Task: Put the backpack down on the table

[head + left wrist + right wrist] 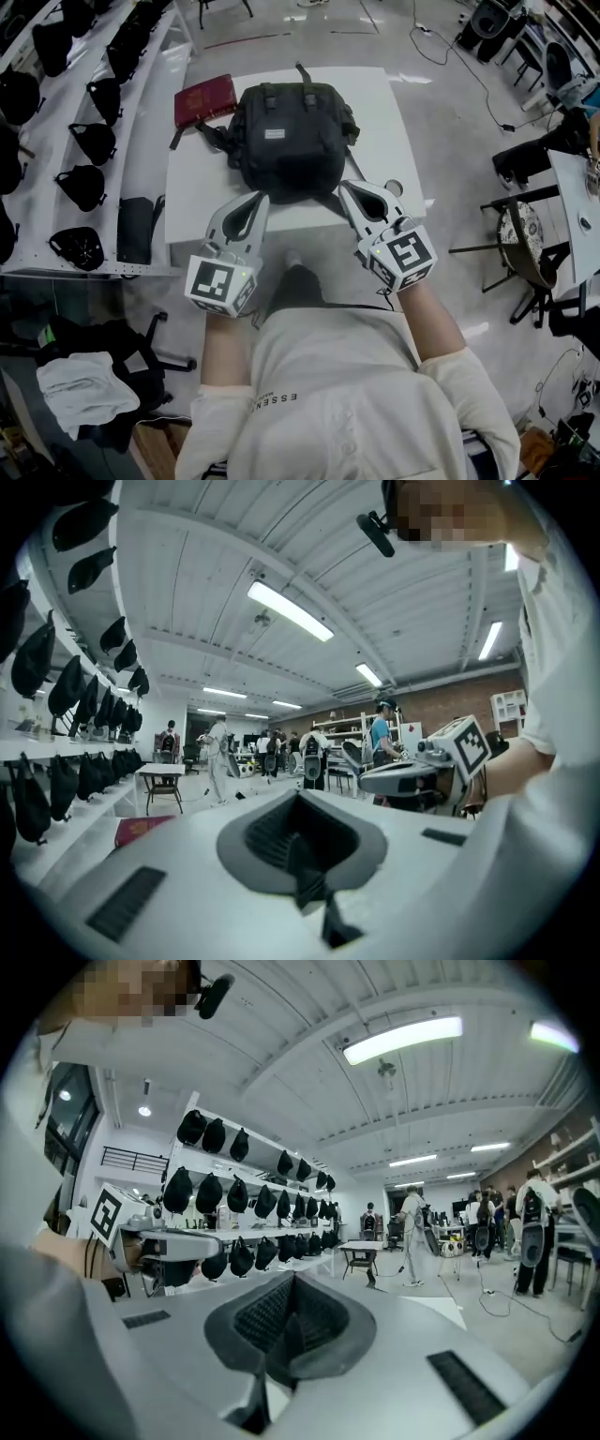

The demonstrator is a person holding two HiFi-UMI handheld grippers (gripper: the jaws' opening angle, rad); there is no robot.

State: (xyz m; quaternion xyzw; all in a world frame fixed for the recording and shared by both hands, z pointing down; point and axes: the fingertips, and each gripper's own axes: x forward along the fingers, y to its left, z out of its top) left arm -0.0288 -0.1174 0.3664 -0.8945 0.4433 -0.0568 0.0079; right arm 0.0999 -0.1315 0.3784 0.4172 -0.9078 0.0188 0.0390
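Already, the black backpack (291, 141) lay flat on the white table (392, 122), handle end pointing away, just beyond and between the left gripper (255, 202) and right gripper (351, 191), both pressed together on nothing, about equally near.

Red booklet (204, 99), shelved black bags (94, 141)

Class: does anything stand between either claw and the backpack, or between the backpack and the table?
Nothing visible does. The backpack already lies on the table. The left claw and right claw, both shut and empty, face it over the near edge. The red book lies off to one side.
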